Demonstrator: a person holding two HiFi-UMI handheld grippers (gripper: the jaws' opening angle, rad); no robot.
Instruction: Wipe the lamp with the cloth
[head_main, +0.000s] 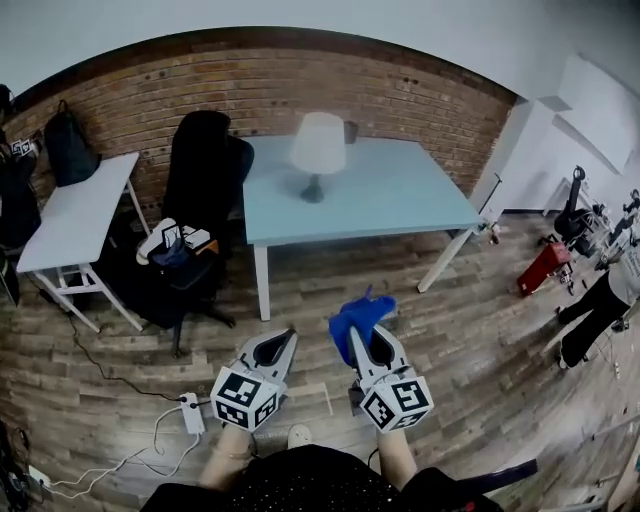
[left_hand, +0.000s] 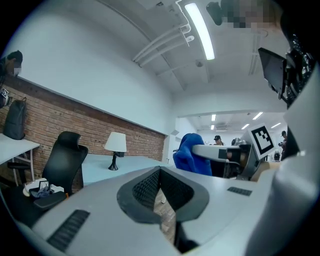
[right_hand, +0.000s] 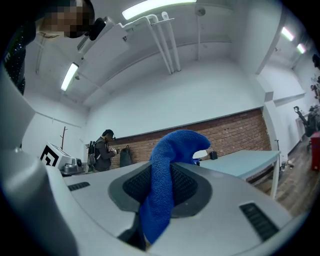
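A white-shaded lamp (head_main: 318, 150) stands on the pale blue table (head_main: 400, 195) by the brick wall, well ahead of both grippers. My right gripper (head_main: 360, 338) is shut on a blue cloth (head_main: 362, 313) that bunches above its tips; in the right gripper view the cloth (right_hand: 167, 165) hangs between the jaws. My left gripper (head_main: 284, 345) is held beside it over the wooden floor, jaws shut with nothing between them. The left gripper view shows the lamp (left_hand: 116, 145) far off on the table (left_hand: 100, 165), with the cloth (left_hand: 192, 155) to the right.
A black office chair (head_main: 200, 200) with things on its seat stands left of the table, next to a white side table (head_main: 75, 215). A power strip (head_main: 190, 412) and cables lie on the floor at left. At far right are a red object (head_main: 545, 265) and a person (head_main: 600, 300).
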